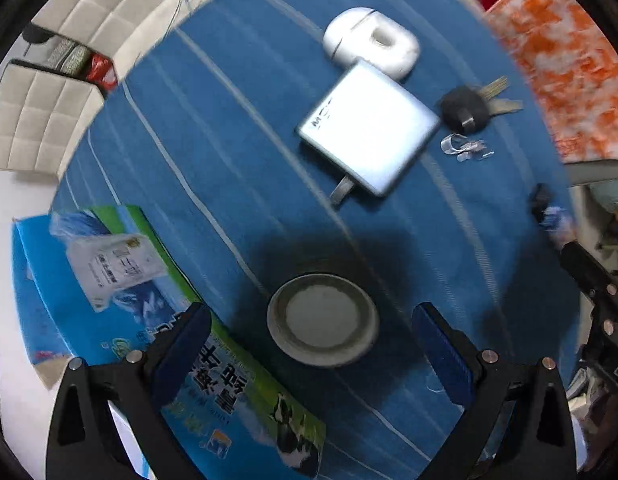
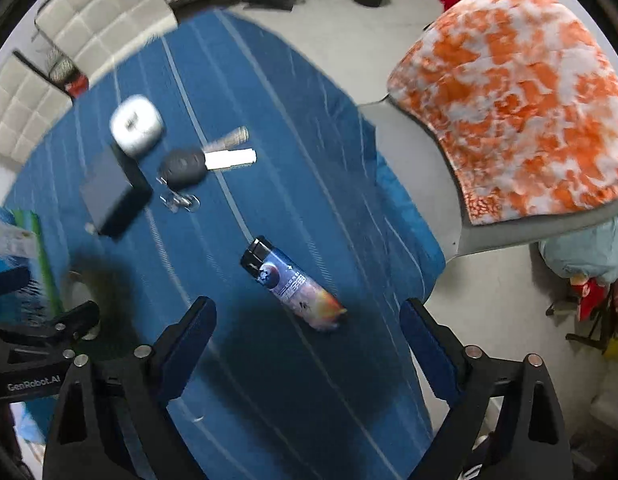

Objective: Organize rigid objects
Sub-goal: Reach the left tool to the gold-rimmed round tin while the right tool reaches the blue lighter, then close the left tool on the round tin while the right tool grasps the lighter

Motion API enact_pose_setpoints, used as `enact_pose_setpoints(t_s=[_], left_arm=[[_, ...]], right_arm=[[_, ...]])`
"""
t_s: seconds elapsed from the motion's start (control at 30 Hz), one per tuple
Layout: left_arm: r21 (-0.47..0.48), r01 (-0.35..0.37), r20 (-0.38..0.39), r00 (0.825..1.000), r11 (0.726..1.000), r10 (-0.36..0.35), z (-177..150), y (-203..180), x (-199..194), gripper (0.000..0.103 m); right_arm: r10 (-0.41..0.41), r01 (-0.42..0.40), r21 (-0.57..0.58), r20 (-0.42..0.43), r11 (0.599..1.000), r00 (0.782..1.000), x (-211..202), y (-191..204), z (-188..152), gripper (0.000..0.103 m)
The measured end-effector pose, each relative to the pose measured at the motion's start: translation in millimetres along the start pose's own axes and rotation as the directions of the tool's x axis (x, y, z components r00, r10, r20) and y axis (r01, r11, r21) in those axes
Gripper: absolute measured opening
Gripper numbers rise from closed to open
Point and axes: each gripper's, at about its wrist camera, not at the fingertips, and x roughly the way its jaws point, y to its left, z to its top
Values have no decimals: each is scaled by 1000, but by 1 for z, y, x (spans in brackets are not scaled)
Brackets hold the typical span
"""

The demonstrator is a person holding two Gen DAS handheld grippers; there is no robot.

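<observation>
Both grippers wide open, empty — approach step, nothing grasped yet. Left gripper (image 1: 309,344) over dish (image 1: 323,320); right gripper (image 2: 307,340) over lighter (image 2: 293,284) on cloth (image 2: 269,120). Next: drop, straddle, pinch.

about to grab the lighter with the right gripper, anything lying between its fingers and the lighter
Nothing visible does. The right gripper is open above the lighter, which lies alone on the blue cloth. The car key and dark box lie well apart.
</observation>
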Motion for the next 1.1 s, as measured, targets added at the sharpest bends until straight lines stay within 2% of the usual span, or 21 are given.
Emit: enact_pose_setpoints(t_s=[0.07, 0.13, 0.2, 0.27, 0.3, 0.33, 0.37, 0.4, 0.53, 0.77, 0.87, 1.0, 1.1], left_arm=[[-7, 15, -39, 999, 1000, -15, 2, -5, 10, 102], [-10, 28, -77, 997, 1000, -29, 3, -11, 21, 102], [0, 22, -106, 994, 1000, -22, 2, -16, 32, 102], [-27, 61, -89, 994, 998, -63, -1, -15, 35, 100], [-42, 82, -85, 993, 996, -85, -2, -14, 35, 95], [-58, 122, -76, 989, 991, -127, -5, -13, 33, 84], [-67, 146, -69, 986, 987, -151, -7, -13, 31, 77], [-71, 163, -55, 984, 984, -167, -8, -16, 27, 64], [-36, 88, -4, 996, 995, -88, -14, -33, 17, 63], [-49, 68, 97, 993, 996, -63, -42, -39, -9, 63], [-58, 36, 167, 986, 998, -26, -56, -38, -29, 63], [-97, 74, 226, 973, 993, -50, -80, -23, -52, 63], [-113, 88, 286, 957, 990, -52, -102, -7, -79, 63]], right_arm=[[-25, 24, -26, -31, 999, 999, 22, 5, 3, 77], [-27, 25, -31, -62, 999, 998, 38, 7, 5, 59], [-8, 7, -14, -58, 1000, 998, 43, 6, 6, 56], [-1, 1, -7, -41, 1000, 999, 41, 7, 4, 48], [1, -1, -7, -37, 1000, 999, 41, 9, 2, 41], [-5, 5, -5, -33, 1000, 999, 41, 11, 0, 35], [-10, 10, -7, -29, 1000, 1000, 40, 13, 0, 33], [-21, 20, -14, -22, 1000, 1000, 40, 17, -1, 31], [-38, 37, -41, -24, 998, 999, 37, 28, -1, 27], [-33, 33, -36, 0, 999, 999, 20, 26, -20, 27], [-27, 27, -29, 24, 999, 999, 5, 24, -30, 27], [-6, 8, -28, 68, 1000, 998, -24, 25, -45, 27], [9, -5, -40, 119, 999, 993, -55, 31, -56, 27]])
